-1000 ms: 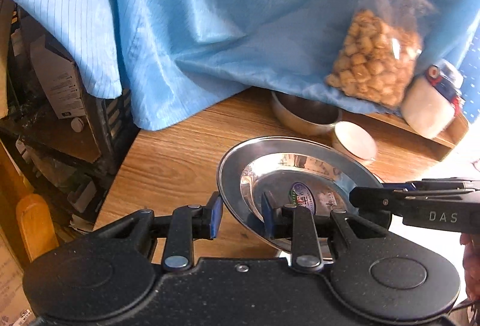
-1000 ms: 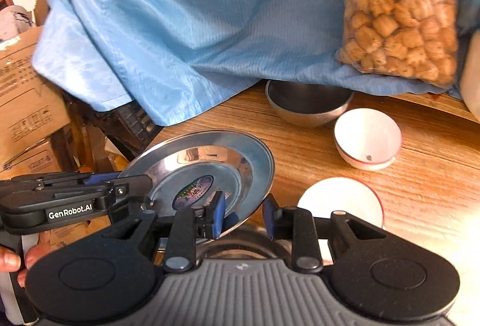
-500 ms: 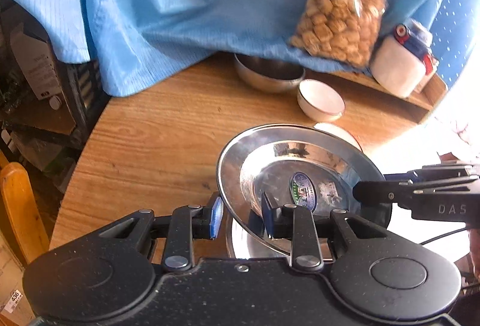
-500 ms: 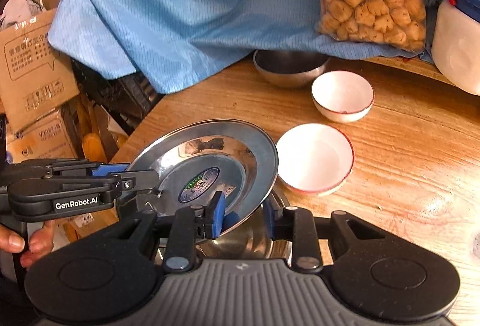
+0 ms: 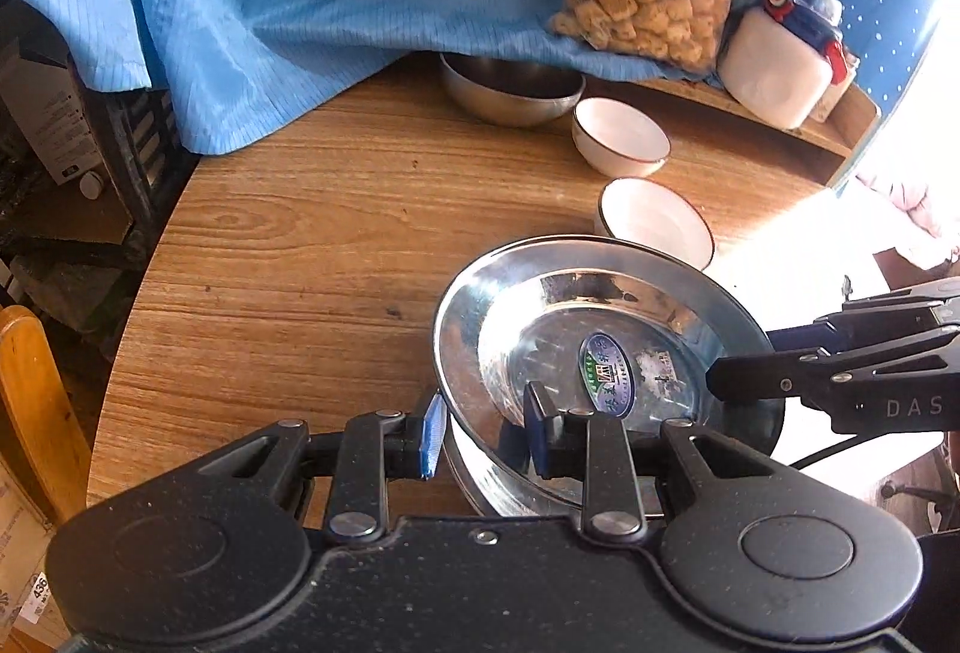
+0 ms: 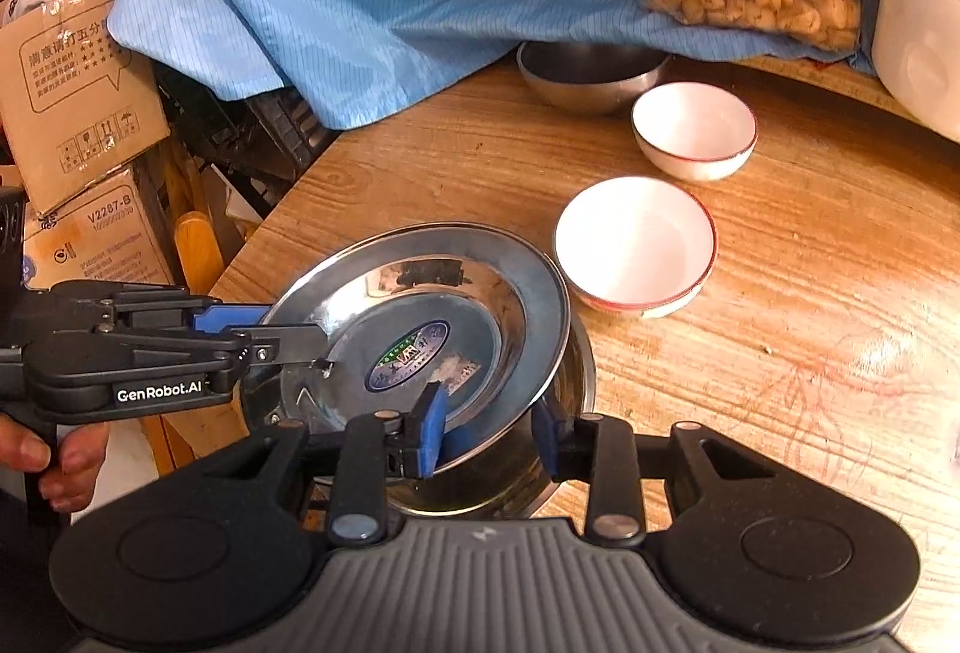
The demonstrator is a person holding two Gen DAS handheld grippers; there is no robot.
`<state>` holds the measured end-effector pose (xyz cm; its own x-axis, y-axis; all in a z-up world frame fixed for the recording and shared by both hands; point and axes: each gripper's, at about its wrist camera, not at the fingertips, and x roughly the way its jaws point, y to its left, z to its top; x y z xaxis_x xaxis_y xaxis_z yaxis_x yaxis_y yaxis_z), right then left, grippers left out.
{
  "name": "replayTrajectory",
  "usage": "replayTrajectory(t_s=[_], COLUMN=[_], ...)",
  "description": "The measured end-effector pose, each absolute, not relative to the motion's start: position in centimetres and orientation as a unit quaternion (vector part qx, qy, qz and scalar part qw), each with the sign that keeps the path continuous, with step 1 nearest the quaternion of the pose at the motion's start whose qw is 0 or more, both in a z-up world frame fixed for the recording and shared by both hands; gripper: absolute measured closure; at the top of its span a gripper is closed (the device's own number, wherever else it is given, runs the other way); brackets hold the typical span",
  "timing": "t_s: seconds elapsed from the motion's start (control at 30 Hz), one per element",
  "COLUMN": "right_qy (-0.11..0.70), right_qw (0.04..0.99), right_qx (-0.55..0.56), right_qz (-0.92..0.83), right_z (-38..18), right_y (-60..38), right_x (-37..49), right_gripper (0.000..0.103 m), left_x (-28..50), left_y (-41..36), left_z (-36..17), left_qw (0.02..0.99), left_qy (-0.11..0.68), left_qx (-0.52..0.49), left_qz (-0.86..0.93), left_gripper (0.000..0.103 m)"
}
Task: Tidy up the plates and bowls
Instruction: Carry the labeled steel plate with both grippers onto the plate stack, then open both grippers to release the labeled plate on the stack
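Steel plate (image 6: 420, 305) over second plate (image 6: 576, 371), right gripper (image 6: 486, 434) jaws opening

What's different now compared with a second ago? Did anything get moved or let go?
Both grippers carried the steel plate down over a lower steel dish lying on the table. The right gripper has just been opening its jaws, with the plate's rim between them; the left gripper keeps its grip. The nearer white bowl, the farther white bowl and the metal bowl stayed put.
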<state>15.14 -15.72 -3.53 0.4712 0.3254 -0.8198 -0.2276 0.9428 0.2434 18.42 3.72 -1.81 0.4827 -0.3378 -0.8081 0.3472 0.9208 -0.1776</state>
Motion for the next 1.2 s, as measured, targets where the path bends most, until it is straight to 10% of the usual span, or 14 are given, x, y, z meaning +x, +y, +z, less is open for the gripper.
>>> replayTrajectory(t_s=[1.2], right_qy=[0.533], right_qw=[0.831], right_qx=[0.055], right_qz=[0.152], right_z=[-4.7], right_y=[-15.0], right_x=[15.9], right_gripper=[0.058], left_x=[18.8], left_y=[3.8], left_z=[-3.5], left_qw=[0.837], left_qy=[0.505], left_qx=[-0.007], left_qz=[-0.213], left_gripper=[0.067])
